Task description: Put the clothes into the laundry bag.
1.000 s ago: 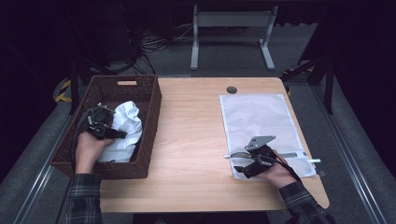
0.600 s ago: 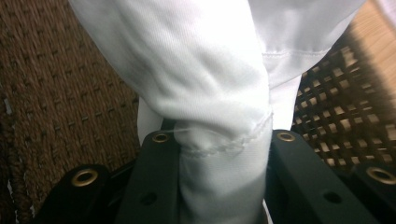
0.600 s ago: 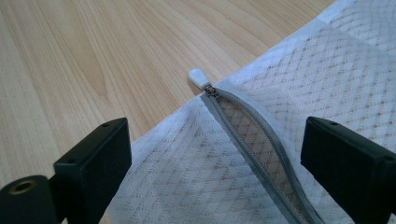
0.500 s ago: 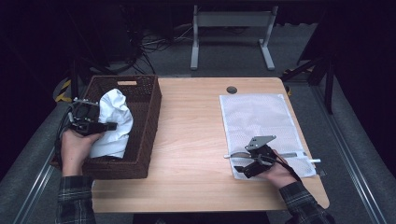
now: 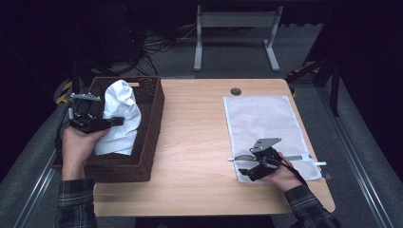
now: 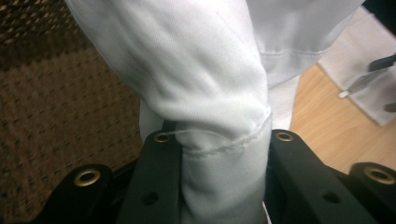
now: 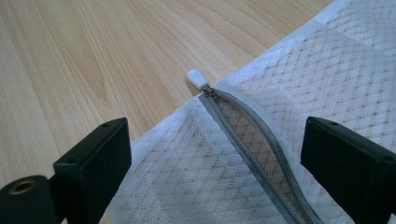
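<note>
The left tongs (image 5: 111, 122), at the left of the high view, are clamped on a white garment (image 5: 119, 116). In the left gripper view the two black jaws press on either side of a bunched fold of the white garment (image 6: 219, 116), with a stitched hem running across just above the jaw tips. The garment hangs from the tongs over the dark woven basket (image 5: 147, 128), which stands on the left part of the wooden surface (image 5: 195, 128); its lower folds rest inside the basket. The woven basket (image 6: 56, 102) shows at the left of the left gripper view, and the wooden surface (image 6: 317, 116) at the right.

The right tongs (image 5: 244, 164), at the lower right of the high view, are spread apart over the near end of a white mesh bag (image 5: 261, 118) that lies flat on the right part of the surface. In the right gripper view the jaws stand wide at the lower corners, with the mesh bag (image 7: 327, 70) between them. The grey zipper (image 7: 247, 135) is partly open, and its white pull (image 7: 195, 77) lies at the bag's edge on the wood (image 7: 93, 56). Whether the jaws touch the bag cannot be told.
</note>
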{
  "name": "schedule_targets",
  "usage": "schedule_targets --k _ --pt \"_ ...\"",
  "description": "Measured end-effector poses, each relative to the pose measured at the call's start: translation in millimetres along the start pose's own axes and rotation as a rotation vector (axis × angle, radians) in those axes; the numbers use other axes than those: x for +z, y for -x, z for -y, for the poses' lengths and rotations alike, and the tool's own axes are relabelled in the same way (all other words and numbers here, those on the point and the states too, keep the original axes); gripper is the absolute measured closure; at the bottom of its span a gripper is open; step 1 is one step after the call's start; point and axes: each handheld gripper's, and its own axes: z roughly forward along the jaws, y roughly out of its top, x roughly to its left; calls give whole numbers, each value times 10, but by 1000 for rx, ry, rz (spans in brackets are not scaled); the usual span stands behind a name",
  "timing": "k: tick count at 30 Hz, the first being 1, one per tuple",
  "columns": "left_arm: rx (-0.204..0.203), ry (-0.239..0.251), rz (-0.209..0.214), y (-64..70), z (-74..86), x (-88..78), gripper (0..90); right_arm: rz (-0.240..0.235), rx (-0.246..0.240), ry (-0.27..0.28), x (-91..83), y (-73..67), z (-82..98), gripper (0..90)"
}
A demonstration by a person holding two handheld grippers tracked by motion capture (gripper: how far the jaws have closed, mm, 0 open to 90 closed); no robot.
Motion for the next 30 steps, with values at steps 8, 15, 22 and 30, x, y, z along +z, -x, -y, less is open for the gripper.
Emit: schedule_targets --k 8,15,22,30 --pt "53 32 59 225 -131 -35 752 0 2 5 -9 2 -2 96" --pt "94 25 101 387 -244 18 753 1 3 7 -16 0 -2 95" --pt "125 13 149 589 -354 162 752 2 5 11 -26 4 2 95" --pt "149 6 197 810 -395 403 752 -2 1 14 -31 -3 3 95"
